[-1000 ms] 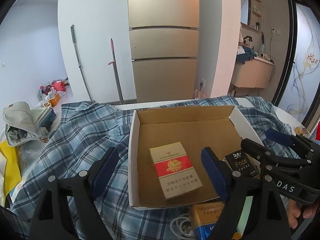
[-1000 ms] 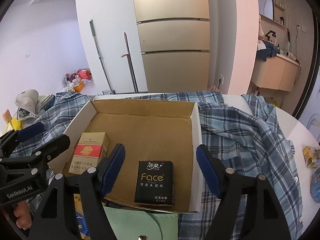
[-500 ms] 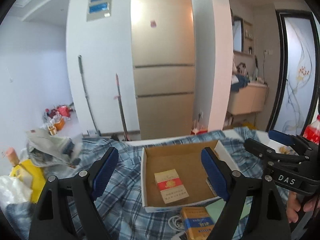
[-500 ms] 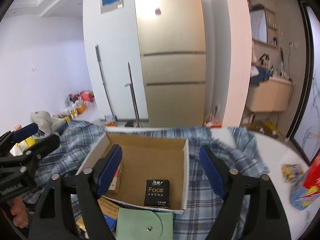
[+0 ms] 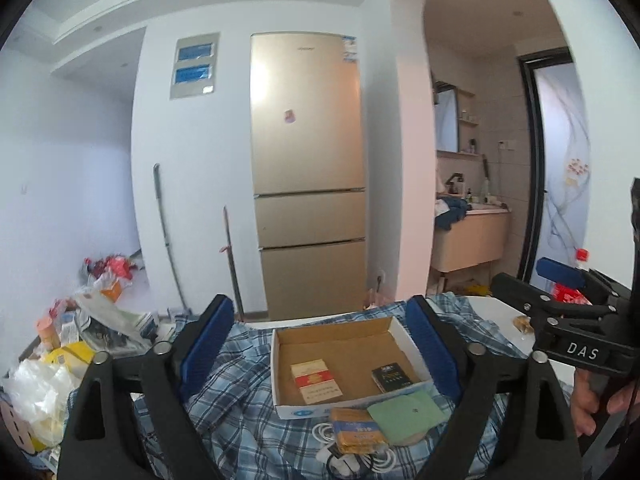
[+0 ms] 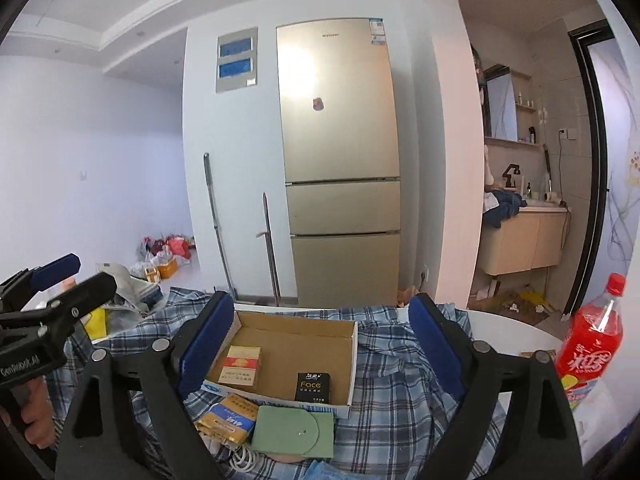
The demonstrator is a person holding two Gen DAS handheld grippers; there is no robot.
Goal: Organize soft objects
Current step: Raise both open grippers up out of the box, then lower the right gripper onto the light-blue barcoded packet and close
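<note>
An open cardboard box (image 5: 332,340) (image 6: 304,330) lies on a blue plaid shirt (image 5: 248,408) (image 6: 400,380). In it are a red-and-cream cigarette pack (image 5: 316,380) (image 6: 241,364) and a black "Face" tissue pack (image 5: 391,377) (image 6: 314,387). In front of the box lie a green pouch (image 5: 408,414) (image 6: 296,432) and a yellow-blue pack (image 5: 358,430) (image 6: 228,422). My left gripper (image 5: 320,352) and right gripper (image 6: 316,340) are both open and empty, held high and back from the box.
A white cable (image 5: 360,456) lies under the packs. A red soda bottle (image 6: 590,340) stands at the right on the white table (image 6: 516,332). Bags and clutter (image 5: 80,340) pile at the left. A fridge (image 5: 308,176) and two mop handles (image 5: 168,240) stand behind.
Both grippers have pulled up and back from the box, which now looks small and far. The tissue pack stays in the box. Both stay open.
</note>
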